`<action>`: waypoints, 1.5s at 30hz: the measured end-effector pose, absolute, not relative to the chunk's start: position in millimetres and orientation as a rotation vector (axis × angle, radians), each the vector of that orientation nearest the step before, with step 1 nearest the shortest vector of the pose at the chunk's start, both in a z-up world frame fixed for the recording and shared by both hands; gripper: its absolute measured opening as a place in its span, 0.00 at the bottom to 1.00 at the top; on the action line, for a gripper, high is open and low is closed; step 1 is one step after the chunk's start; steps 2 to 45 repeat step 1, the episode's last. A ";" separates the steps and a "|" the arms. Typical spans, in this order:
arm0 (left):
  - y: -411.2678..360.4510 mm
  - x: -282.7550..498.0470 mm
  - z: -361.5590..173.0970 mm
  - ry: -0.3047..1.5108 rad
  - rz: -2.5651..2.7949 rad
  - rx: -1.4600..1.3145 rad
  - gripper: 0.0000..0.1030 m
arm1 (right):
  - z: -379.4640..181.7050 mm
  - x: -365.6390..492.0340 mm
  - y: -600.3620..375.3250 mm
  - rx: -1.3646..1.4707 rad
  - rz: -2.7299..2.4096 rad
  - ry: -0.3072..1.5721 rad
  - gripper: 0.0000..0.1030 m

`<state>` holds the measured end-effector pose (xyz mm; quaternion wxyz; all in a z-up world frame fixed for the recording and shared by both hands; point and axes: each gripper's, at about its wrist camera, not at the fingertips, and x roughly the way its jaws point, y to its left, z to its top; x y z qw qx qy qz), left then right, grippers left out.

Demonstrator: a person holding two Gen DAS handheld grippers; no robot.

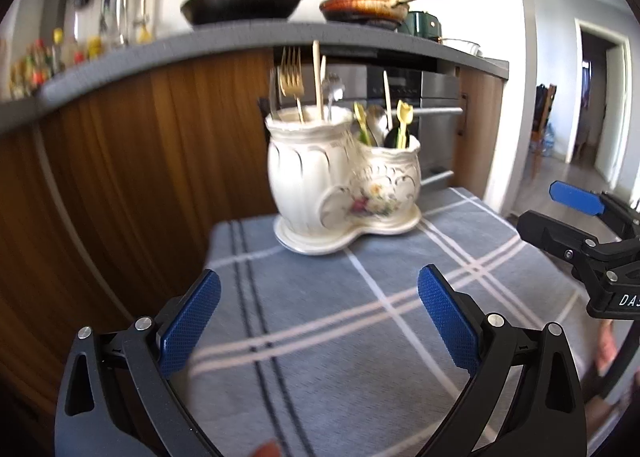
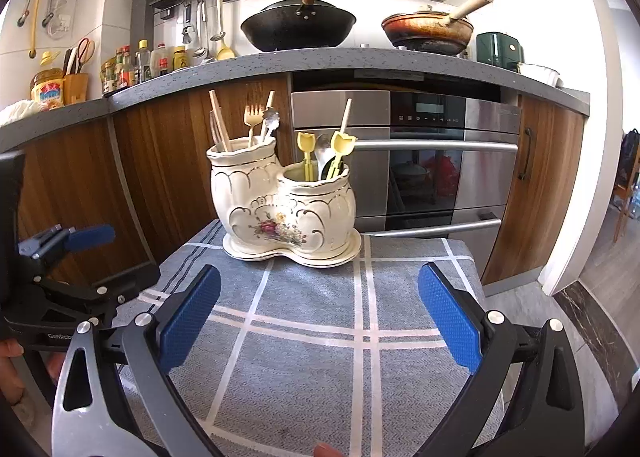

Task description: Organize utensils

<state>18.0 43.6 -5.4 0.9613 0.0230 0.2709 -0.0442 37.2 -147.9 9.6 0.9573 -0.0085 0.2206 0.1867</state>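
Note:
A white ceramic double-pot utensil holder [image 1: 340, 185] [image 2: 286, 205] with a flower motif stands at the far end of a blue plaid cloth [image 1: 340, 337] [image 2: 320, 337]. Its taller pot holds a gold fork [image 1: 291, 77] [image 2: 251, 115], chopsticks and a silver utensil. The shorter pot holds yellow tulip-topped picks [image 2: 343, 145], a spoon and a chopstick. My left gripper [image 1: 319, 321] hovers open above the cloth, nothing between its blue pads. My right gripper [image 2: 319, 321] is open too, empty, facing the holder. Each gripper shows at the edge of the other's view.
Behind the cloth-covered stand are wooden cabinets [image 2: 80, 185], a steel oven [image 2: 432, 161] and a grey counter [image 2: 360, 57] bearing a black wok [image 2: 298, 27] and a brown pan [image 2: 428, 29]. Bottles and hanging tools crowd the left wall. Open floor lies to the right [image 2: 608, 277].

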 end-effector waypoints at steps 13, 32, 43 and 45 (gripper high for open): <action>46.0 25.9 -10.4 0.586 -0.099 0.021 0.95 | 9.5 38.8 -149.3 -0.010 0.375 0.453 0.95; 46.0 25.9 -10.4 0.586 -0.099 0.021 0.95 | 9.5 38.8 -149.3 -0.010 0.375 0.453 0.95; 46.0 25.9 -10.4 0.586 -0.099 0.021 0.95 | 9.5 38.8 -149.3 -0.010 0.375 0.453 0.95; 46.0 25.9 -10.4 0.586 -0.099 0.021 0.95 | 9.5 38.8 -149.3 -0.010 0.375 0.453 0.95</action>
